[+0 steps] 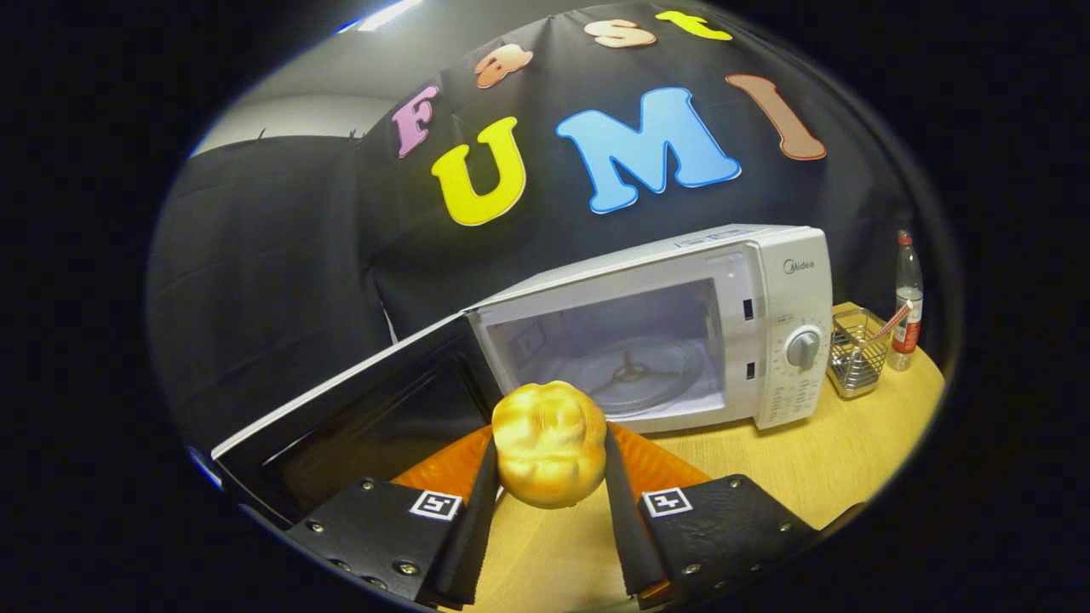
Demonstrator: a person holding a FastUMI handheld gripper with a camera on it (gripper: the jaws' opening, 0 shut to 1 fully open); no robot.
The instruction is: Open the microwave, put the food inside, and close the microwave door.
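Observation:
My gripper (549, 451) is shut on a golden, lumpy bread roll (549, 443), with a finger pressing on each side of it. The roll hangs above the wooden table (851, 460), just in front of the white microwave (783, 281). The microwave's door (358, 409) is swung wide open to the left of the fingers. Its lit cavity lies just beyond the roll, and a glass turntable (634, 375) lies on the cavity floor with nothing on it.
Right of the microwave stand a wire mesh holder (856, 353) and a clear bottle with a red label (907, 298), near the table's far right edge. The control panel with a round dial (802, 347) faces me.

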